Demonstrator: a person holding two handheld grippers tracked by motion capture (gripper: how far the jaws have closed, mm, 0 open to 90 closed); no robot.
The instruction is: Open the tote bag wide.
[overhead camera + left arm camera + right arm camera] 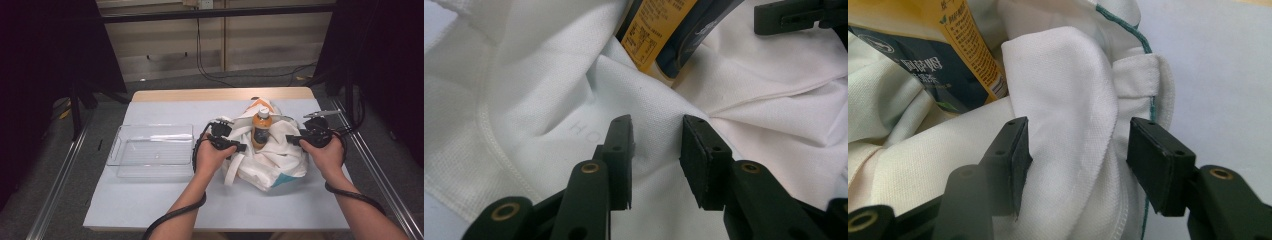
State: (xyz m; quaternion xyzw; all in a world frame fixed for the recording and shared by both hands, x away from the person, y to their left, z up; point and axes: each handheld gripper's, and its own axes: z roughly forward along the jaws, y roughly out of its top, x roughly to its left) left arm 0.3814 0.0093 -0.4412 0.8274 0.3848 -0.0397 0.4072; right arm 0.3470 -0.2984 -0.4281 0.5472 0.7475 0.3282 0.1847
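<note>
Left gripper (656,150): jaws narrowed, fabric between them, pads not yet pinching. Right gripper (1078,165): jaws apart astride a thick fold, grip not confirmed. The white cloth bag (272,160) lies right of centre on the table (150,200), soft and limp; take it at the stitched rim. The bottle (261,127) inside looks heavy and liable to tip. A clear tray (116,150) sits to the left.
</note>
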